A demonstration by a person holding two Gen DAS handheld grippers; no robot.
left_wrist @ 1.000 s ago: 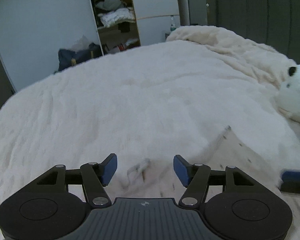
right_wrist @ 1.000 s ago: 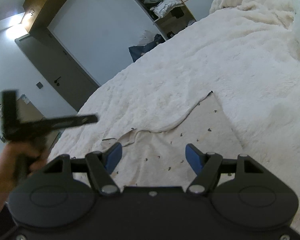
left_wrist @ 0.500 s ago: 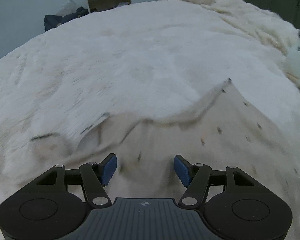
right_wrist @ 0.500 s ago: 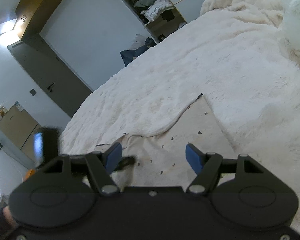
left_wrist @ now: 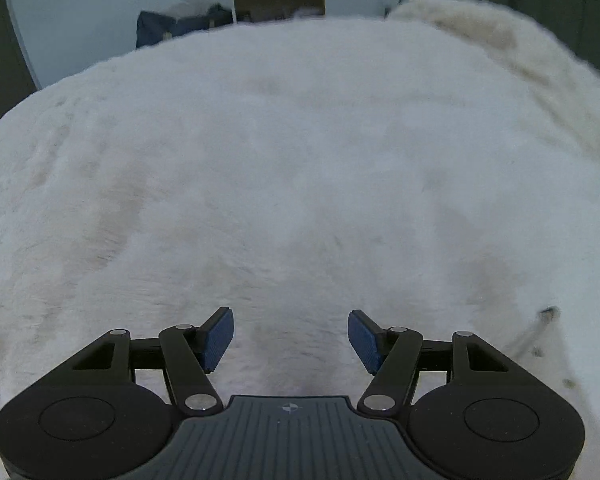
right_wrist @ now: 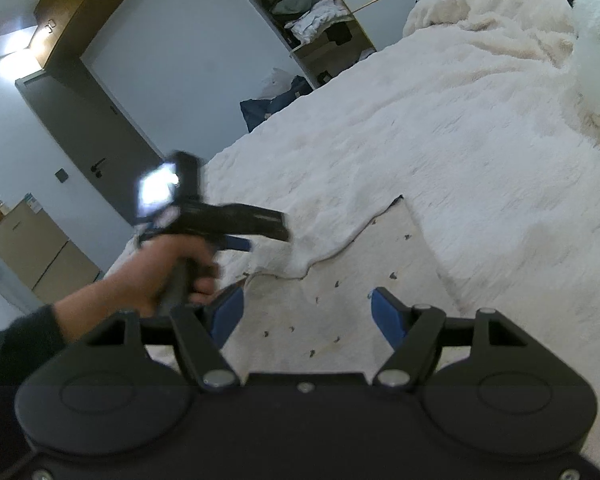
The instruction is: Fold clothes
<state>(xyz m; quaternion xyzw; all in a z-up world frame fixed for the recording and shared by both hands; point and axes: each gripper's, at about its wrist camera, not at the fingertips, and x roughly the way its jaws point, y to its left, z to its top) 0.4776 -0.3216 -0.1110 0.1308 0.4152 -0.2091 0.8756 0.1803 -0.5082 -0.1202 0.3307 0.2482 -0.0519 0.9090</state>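
Garment (right_wrist: 340,280) lies flat on the bed (right_wrist: 440,128) directly under our empty, half-open right gripper (right_wrist: 306,312), while our left gripper (left_wrist: 290,338), likewise parted and empty, hovers beside its left edge.

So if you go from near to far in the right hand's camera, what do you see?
Right tool → spotted cloth → fluffy white blanket → dark blue bag → shelf with clothes.
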